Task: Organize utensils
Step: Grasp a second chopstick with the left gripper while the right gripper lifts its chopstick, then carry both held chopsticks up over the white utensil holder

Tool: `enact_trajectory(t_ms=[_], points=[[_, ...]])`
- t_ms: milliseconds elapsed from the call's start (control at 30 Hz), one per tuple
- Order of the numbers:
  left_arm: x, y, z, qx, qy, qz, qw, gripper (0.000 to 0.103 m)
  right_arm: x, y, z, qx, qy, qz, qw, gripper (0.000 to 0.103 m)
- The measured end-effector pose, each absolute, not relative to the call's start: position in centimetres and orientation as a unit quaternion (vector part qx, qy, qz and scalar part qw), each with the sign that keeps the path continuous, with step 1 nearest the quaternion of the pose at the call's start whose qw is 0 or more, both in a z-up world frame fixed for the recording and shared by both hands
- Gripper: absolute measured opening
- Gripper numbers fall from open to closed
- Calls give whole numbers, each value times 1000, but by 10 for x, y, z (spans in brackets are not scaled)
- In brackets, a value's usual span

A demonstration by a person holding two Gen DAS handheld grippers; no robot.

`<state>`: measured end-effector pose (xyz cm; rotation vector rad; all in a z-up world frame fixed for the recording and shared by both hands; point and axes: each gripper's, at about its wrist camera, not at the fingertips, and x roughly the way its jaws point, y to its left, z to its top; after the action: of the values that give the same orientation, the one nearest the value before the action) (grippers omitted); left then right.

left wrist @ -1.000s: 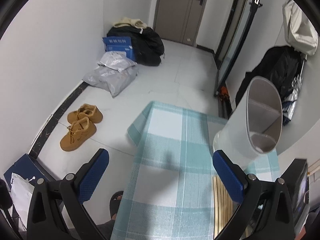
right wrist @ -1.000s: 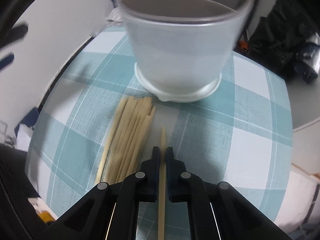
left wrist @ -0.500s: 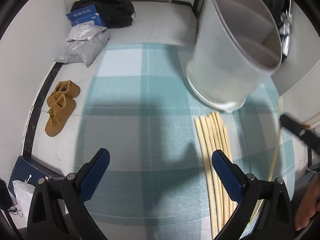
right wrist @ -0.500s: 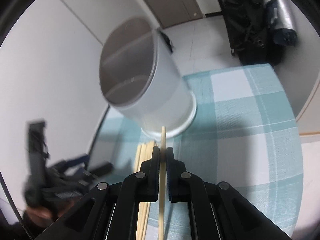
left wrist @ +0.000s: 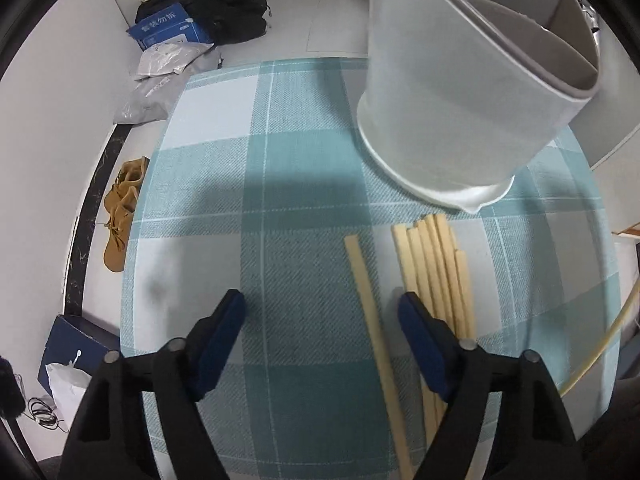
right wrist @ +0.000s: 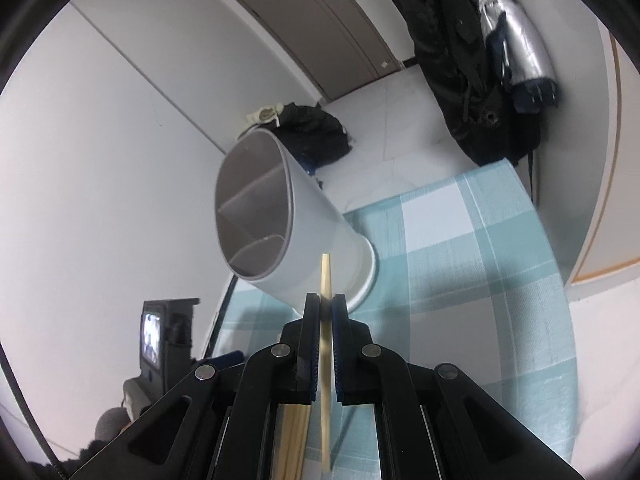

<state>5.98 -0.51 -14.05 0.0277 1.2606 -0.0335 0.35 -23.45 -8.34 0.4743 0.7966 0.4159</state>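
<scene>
A white utensil holder point(left wrist: 460, 92) with inner dividers stands on the teal checked tablecloth point(left wrist: 280, 200). A bundle of pale wooden chopsticks point(left wrist: 436, 272) lies in front of it, and one single chopstick point(left wrist: 368, 304) lies apart to their left. My left gripper point(left wrist: 322, 312) is open just above the cloth, with the single chopstick between its fingers. My right gripper point(right wrist: 326, 308) is shut on one chopstick point(right wrist: 326, 276), held up in the air and pointing toward the holder point(right wrist: 276, 224). That held chopstick also shows at the right edge of the left wrist view point(left wrist: 600, 344).
The table's left edge drops to the floor, where brown shoes point(left wrist: 120, 216), grey parcels point(left wrist: 160, 72), a blue box point(left wrist: 168, 28) and black bags lie. Dark coats point(right wrist: 472, 80) hang on the right. A dark device with a small screen point(right wrist: 160, 336) stands left of the table.
My left gripper has dropped toward the cloth, narrowed, and now straddles the single chopstick. My right gripper has lifted its chopstick higher and farther back from the holder.
</scene>
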Motion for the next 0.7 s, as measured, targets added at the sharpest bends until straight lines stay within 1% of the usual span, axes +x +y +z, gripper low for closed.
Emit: enact_trajectory(t_ms=[100, 133, 167, 267, 300, 333, 367, 400, 433, 467, 633, 700], points=[[61, -4, -140, -2, 587, -7, 810, 68, 10, -236, -86, 218, 375, 200, 879, 5], [62, -4, -139, -3, 585, -6, 811, 63, 12, -236, -88, 217, 374, 199, 879, 5], [63, -5, -139, -4, 583, -6, 812, 54, 11, -236, -88, 216, 375, 199, 879, 5], [66, -8, -138, -7, 579, 4, 816, 37, 11, -236, -88, 210, 372, 198, 882, 5], [67, -12, -139, -5, 578, 6, 816, 34, 10, -236, -88, 209, 372, 200, 882, 5], [69, -15, -139, -6, 576, 7, 817, 22, 8, -236, -87, 204, 370, 199, 884, 5], [70, -17, -139, -7, 575, 6, 818, 15, 7, -236, -87, 200, 368, 198, 887, 5], [71, -18, -140, -6, 575, 6, 818, 12, 6, -235, -86, 196, 366, 197, 888, 5], [72, -19, -140, -11, 573, 8, 819, 5, 6, -235, -86, 192, 366, 196, 889, 5], [74, -18, -140, -20, 574, 10, 819, 4, 5, -235, -86, 190, 366, 195, 890, 5], [70, -11, -138, -53, 577, 18, 815, 3, -2, -232, -82, 183, 353, 192, 897, 5], [65, -6, -130, -64, 564, 16, 823, 3, -8, -228, -79, 174, 345, 193, 902, 5]])
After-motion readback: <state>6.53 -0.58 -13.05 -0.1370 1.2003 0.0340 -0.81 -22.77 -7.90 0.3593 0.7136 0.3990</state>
